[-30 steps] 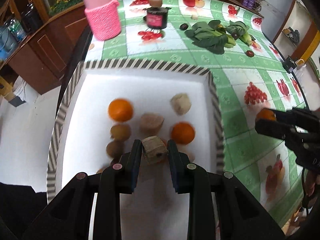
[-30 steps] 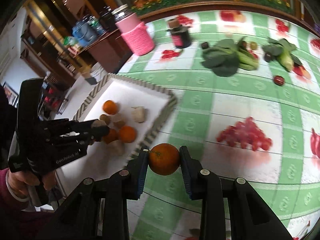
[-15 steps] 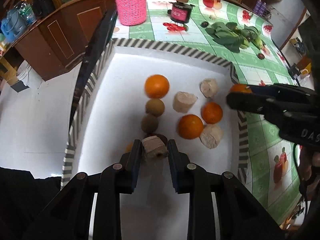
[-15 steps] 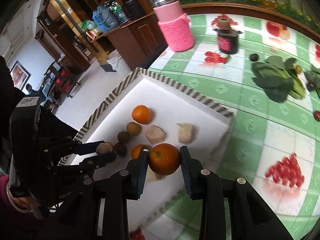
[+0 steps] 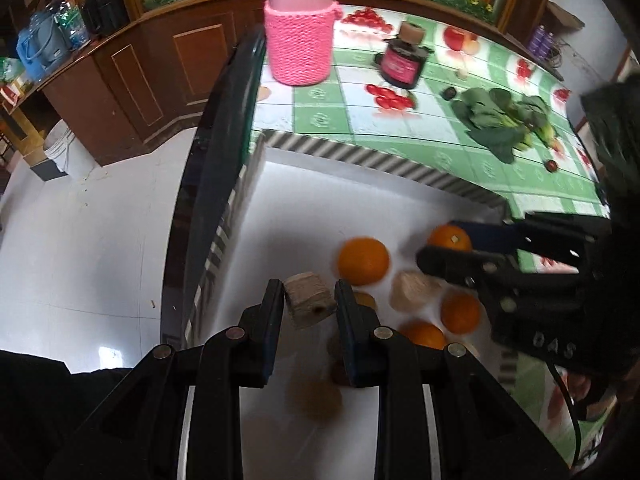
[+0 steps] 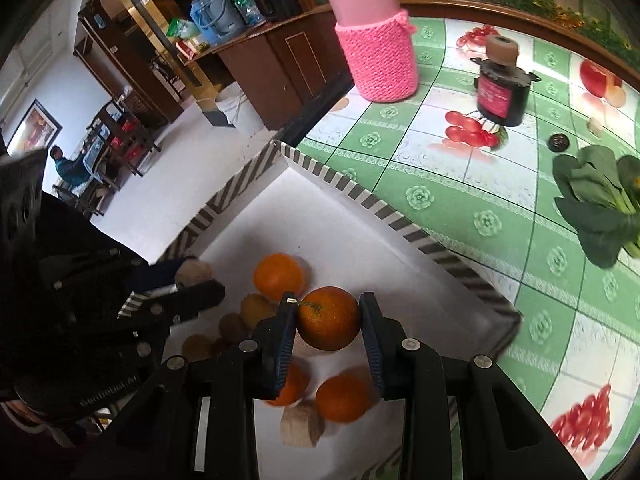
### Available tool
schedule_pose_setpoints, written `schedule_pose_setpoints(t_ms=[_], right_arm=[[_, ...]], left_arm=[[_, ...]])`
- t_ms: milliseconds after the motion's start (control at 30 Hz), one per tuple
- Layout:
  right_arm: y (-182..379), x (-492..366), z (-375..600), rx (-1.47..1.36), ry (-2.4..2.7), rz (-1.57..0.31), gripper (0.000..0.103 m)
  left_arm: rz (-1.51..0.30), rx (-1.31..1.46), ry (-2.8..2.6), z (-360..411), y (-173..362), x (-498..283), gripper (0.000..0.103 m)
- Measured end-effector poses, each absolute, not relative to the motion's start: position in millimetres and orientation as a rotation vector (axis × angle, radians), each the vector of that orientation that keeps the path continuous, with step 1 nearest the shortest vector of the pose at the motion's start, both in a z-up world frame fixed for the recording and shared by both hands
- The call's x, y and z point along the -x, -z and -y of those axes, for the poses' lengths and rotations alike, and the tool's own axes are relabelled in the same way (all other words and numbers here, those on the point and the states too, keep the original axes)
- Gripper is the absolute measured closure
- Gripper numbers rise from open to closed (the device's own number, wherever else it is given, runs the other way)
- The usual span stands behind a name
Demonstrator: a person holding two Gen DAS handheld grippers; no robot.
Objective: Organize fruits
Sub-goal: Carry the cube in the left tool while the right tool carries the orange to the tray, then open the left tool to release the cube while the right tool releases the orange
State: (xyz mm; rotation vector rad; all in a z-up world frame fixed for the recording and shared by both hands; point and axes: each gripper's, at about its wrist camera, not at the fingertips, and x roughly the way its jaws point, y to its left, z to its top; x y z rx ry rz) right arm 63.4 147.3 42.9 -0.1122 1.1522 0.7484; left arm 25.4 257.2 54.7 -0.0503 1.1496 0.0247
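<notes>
**Both hands loaded over the tray, fruit pile growing**

Here we are above the white tray [image 6: 348, 216] with its striped rim. The right gripper [image 6: 328, 322] is clamped on an orange [image 6: 329, 324], held over the near middle of the tray. The left gripper [image 5: 308, 302] is clenched on a tan chunk [image 5: 308, 304], up near the tray's left wall.

Below them sits a cluster: loose oranges [image 6: 279, 276], small brown fruits [image 6: 256, 310] and another tan chunk [image 6: 301, 426]. So a good share looks gathered, with these two pieces yet to be set down.

Out on the green tablecloth [image 6: 460, 200], leafy greens [image 6: 592, 208] and a few small dark pieces [image 6: 558, 142] remain.

Room? The far half of the tray is bare, an easy drop zone. The near half is crowded, and the two grippers hang close together. Left of the tray, the table edge falls away to the floor.
</notes>
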Motion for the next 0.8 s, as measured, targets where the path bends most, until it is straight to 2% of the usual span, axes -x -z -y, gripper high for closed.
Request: schedule_pose_setpoints(t_ms=[667, 800], right_arm=[[-27, -75, -157, 0.157, -0.74, -1.162, 0.068], [-35, -71, -149, 0.132, -0.733, -1.149, 0.063]], left_arm=[[-1.198, 0.052, -0.07, -261, -29, -49, 0.079], [-1.207, 0.047, -0.081, -261, -28, -47, 0.075]])
